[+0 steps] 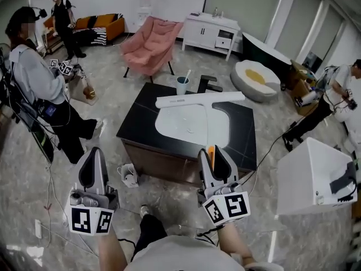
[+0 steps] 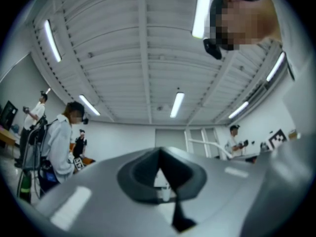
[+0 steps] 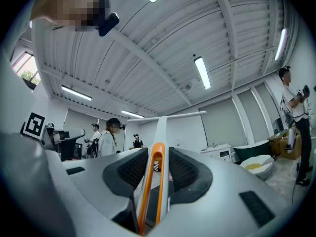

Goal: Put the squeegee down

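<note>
My right gripper (image 1: 213, 151) was closed on the orange handle of the squeegee (image 1: 197, 100), pads pressed to either side of it. The tool stood up and away from me, its long white blade crosswise at the far end. My left gripper (image 1: 93, 152) had its jaw tips together and held nothing.

The squeegee had not yet been put down. It was in the air in my grip, at the near edge of the dark surface (image 1: 141, 117), with the blade reaching over the white basin (image 1: 180, 126) set into it. By my judgement, all of the task was left: lower the tool onto the surface, then open the jaws.

The head view showed the layout: the surface in front of me, a blue cup (image 1: 182, 85) and a black tap (image 1: 207, 84) at its far side, a pink chair (image 1: 149, 47) beyond, and other people around the room. Neither gripper view showed the surface top; both pointed upward at ceiling lights. Only the right gripper view showed the grip closely, the handle squeezed between the ribbed pads. The left gripper view showed its pads meeting with nothing between them.
</note>
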